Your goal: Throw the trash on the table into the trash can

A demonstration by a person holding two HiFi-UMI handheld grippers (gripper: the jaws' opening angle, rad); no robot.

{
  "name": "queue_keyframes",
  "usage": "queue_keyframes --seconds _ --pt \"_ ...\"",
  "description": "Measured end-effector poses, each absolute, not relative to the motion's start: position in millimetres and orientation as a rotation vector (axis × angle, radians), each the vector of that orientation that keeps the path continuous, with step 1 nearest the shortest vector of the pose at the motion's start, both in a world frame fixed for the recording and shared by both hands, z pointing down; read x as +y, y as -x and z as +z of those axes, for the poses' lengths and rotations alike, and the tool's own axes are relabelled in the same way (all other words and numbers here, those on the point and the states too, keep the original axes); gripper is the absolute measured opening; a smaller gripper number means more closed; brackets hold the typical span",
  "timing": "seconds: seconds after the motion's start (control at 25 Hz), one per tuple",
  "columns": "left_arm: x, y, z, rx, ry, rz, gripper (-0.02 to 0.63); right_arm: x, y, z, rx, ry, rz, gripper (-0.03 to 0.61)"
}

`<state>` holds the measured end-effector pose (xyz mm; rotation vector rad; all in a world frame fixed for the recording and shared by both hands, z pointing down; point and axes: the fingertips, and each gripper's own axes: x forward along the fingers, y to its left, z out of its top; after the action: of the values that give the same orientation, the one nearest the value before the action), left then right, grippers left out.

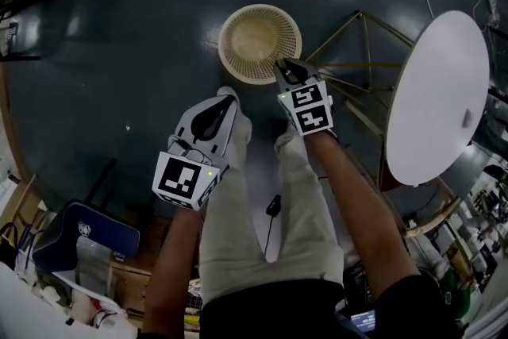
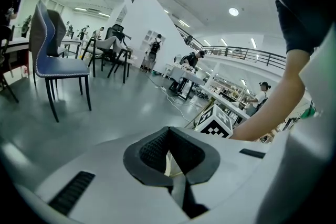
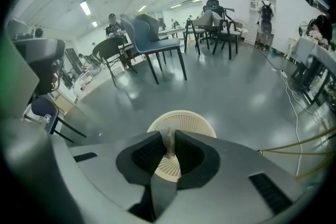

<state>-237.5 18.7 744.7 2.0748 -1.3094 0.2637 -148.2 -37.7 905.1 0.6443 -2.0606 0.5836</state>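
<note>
We see a cream trash can [image 1: 259,42] with fine mesh holes on a glossy dark grey floor [image 1: 119,52]. The table [image 1: 440,99] is white on gold legs [image 1: 367,44]. The left gripper [image 1: 228,97] and the right gripper [image 1: 282,64] are pale grey with black pads and black-and-white square markers. The left scrap [image 2: 169,163] is cream and the right scrap [image 3: 169,143] is beige. The trousers [image 1: 238,226] are off-white.

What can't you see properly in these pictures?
- Scrap pinched in the right hand-held gripper, right gripper view: too small and blurred to name.
- Pale sliver in the left hand-held gripper, left gripper view: trash or something behind it; the jaws hide most.
- Grey speck on the white table, head view: too small to name.
</note>
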Motion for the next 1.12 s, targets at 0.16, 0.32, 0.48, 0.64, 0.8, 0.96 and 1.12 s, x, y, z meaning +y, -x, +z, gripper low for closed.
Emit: queue_keyframes --seconds 0.16,0.32,0.48,0.64,0.8,0.96,1.12 --pt "10.2 242.9 771.7 -1.301 -2.073 0.271 0.015 -46.7 151.5 936.0 -2.049 -0.646 0.585 0.060" --pt "6.9 239.8 795.8 -1.277 -2.076 0.296 0.015 -42.3 155.7 961.1 -2.039 -0.593 0.561 0.060" --pt "0.7 238.8 805.5 -1.256 -2.097 0.309 0.015 -39.2 153.9 982.4 -2.006 -0.566 0.554 0.060" --pt "-3.9 243.7 813.7 -1.250 -2.105 0.325 0.015 -39.2 154.5 998.0 -1.989 -0.593 0.615 0.131" --pt "-5.6 244.3 817.2 -1.253 -2.105 0.338 0.015 -38.7 153.1 1002.8 -1.986 -0.596 0.623 0.184" --pt "-10.1 240.5 812.8 -1.258 -2.107 0.329 0.015 -40.0 148.6 994.7 -1.991 -0.602 0.630 0.184" --pt "-12.0 232.0 804.6 -1.246 -2.121 0.320 0.015 -40.1 146.0 980.9 -2.007 -0.601 0.629 0.184"
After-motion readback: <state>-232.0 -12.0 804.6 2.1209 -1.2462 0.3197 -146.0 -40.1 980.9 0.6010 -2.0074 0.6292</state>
